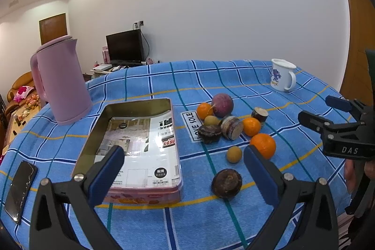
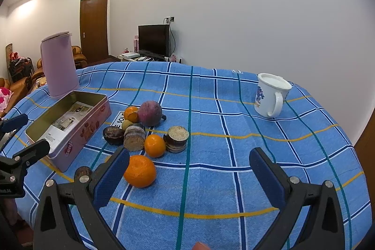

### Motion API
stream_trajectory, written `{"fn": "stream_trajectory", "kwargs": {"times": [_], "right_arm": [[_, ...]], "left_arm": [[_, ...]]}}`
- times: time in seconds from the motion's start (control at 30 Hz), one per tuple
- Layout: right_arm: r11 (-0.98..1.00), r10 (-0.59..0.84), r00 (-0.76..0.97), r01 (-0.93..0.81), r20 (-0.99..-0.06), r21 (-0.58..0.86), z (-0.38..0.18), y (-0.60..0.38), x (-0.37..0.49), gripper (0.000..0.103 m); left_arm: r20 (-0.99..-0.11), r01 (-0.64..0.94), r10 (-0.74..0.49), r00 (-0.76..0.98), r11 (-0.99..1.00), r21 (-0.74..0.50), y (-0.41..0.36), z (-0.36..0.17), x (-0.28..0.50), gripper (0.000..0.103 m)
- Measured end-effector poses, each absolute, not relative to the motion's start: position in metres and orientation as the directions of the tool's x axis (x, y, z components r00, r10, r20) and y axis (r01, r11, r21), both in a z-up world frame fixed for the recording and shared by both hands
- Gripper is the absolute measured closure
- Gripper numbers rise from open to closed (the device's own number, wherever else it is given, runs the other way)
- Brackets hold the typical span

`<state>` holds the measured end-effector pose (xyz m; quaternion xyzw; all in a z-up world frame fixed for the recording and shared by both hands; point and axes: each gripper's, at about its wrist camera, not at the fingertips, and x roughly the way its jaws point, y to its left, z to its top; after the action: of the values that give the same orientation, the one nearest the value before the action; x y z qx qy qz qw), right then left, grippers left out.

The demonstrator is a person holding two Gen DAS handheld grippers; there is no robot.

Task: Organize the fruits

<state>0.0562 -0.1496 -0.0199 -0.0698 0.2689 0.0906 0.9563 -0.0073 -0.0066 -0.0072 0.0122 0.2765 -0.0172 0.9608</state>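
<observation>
A pink tin box (image 1: 131, 144) (image 2: 70, 123) lies open on the blue checked cloth, with a printed sheet inside. To its right is a pile of fruit: oranges (image 1: 263, 145) (image 2: 140, 170), a purple round fruit (image 1: 222, 104) (image 2: 150, 113), dark brown fruits (image 1: 226, 182) (image 2: 113, 135), cut sugarcane pieces (image 1: 232, 127) (image 2: 176, 139) and small yellow fruits (image 1: 234, 154). My left gripper (image 1: 184, 173) is open and empty, above the box's near right corner. My right gripper (image 2: 189, 176) is open and empty, right of the nearest orange; it also shows in the left wrist view (image 1: 325, 111).
A pink kettle (image 1: 59, 80) (image 2: 59, 63) stands behind the box. A white mug (image 1: 282, 74) (image 2: 271, 95) stands at the far right. A black phone (image 1: 21, 190) lies at the near left edge. The table drops off at the left and right.
</observation>
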Motion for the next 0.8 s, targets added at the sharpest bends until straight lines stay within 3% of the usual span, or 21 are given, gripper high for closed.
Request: {"fn": "stream_trajectory", "kwargs": {"times": [0.8], "right_arm": [[0.97, 0.161, 0.838, -0.233, -0.522, -0.075, -0.0215, -0.1469, 0.0532, 0.001]], "left_arm": [[-0.521, 0.048, -0.038, 0.853, 0.999, 0.006, -0.0134, -0.009, -0.0106, 0.0]]}}
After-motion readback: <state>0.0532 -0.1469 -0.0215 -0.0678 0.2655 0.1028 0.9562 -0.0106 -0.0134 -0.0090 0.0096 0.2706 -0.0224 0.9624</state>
